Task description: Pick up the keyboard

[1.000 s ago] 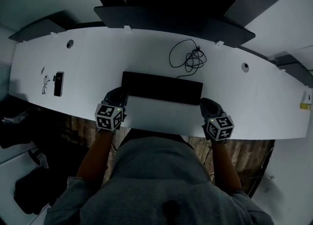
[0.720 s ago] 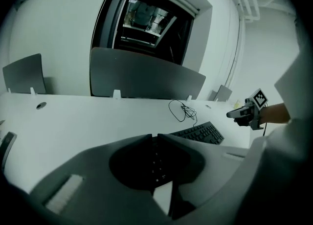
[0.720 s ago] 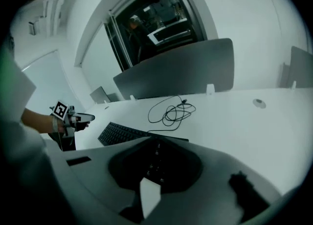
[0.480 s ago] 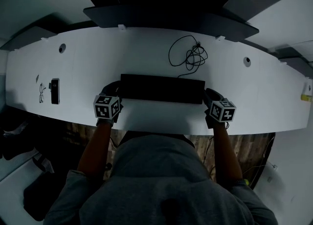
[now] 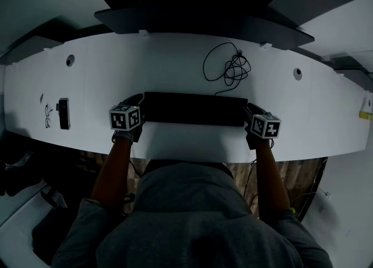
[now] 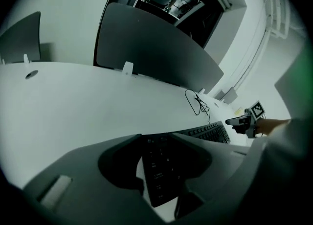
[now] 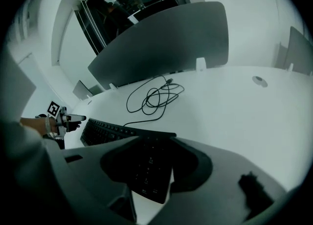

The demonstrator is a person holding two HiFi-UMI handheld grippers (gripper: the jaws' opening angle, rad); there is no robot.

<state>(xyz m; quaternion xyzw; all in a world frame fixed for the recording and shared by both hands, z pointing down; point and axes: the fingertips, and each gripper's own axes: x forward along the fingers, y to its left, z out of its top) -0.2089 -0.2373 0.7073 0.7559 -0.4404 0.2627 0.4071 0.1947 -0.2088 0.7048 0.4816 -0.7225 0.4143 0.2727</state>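
A black keyboard (image 5: 195,108) lies flat on the white desk (image 5: 145,63), near its front edge. My left gripper (image 5: 139,105) is at the keyboard's left end and my right gripper (image 5: 252,111) is at its right end. In the left gripper view the keyboard's end (image 6: 159,168) sits between the jaws of the left gripper (image 6: 161,194), with gaps at both sides. The right gripper view shows the same: the other end of the keyboard (image 7: 146,163) lies loosely inside the right gripper (image 7: 147,193). Both sets of jaws have just been opening.
A tangled black cable (image 5: 227,66) lies behind the keyboard. A dark phone (image 5: 64,113) and a small object (image 5: 48,115) lie at the far left. A grey partition panel (image 5: 192,25) stands along the desk's back edge. Two round cable holes (image 5: 70,60) (image 5: 298,74) pierce the desk.
The keyboard was held raised and tilted a second ago and now rests flat on the desk. Both grippers came down with it and now stand lower at its ends.
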